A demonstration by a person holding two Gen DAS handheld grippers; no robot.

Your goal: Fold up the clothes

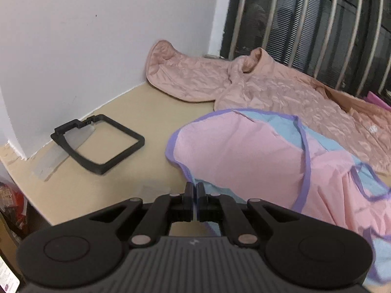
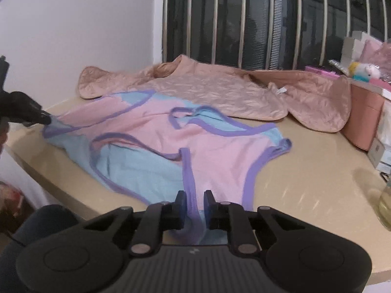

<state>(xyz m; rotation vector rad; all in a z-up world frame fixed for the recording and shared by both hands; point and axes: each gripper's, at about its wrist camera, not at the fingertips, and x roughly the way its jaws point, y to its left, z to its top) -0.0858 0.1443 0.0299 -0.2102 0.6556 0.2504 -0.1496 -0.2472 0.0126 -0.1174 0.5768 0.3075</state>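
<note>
on the table (image 2: 305, 171): beige top, set against a white wall (image 1: 73, 36) and a barred window (image 2: 268, 19).
top: pink and blue top (image 2: 156, 134) with purple trim lies spread and rumpled across the table's middle, reaching to the near edge by me.
left gripper: my left gripper (image 1: 194, 190) has its fingers pressed together on the top's blue corner; from the right wrist view it (image 2: 47, 120) sits at the far left, pinching that corner and lifting it a little off the table.
right gripper: my right gripper (image 2: 194, 201) is at the near hem, fingers apart, with a strip of purple-edged cloth running up between them; the pads look clear of the cloth, so i am not clamping it.
jacket: peach quilted jacket (image 2: 220, 90) lies flat behind the top, along the window, one sleeve toward the wall corner; the top overlaps its near edge.
frame: black square frame (image 1: 97, 144) lies by the wall, well apart from the clothes.
right side: boxes (image 2: 364, 122) and a small plush toy (image 2: 366, 69) crowd the table's far right.
</note>
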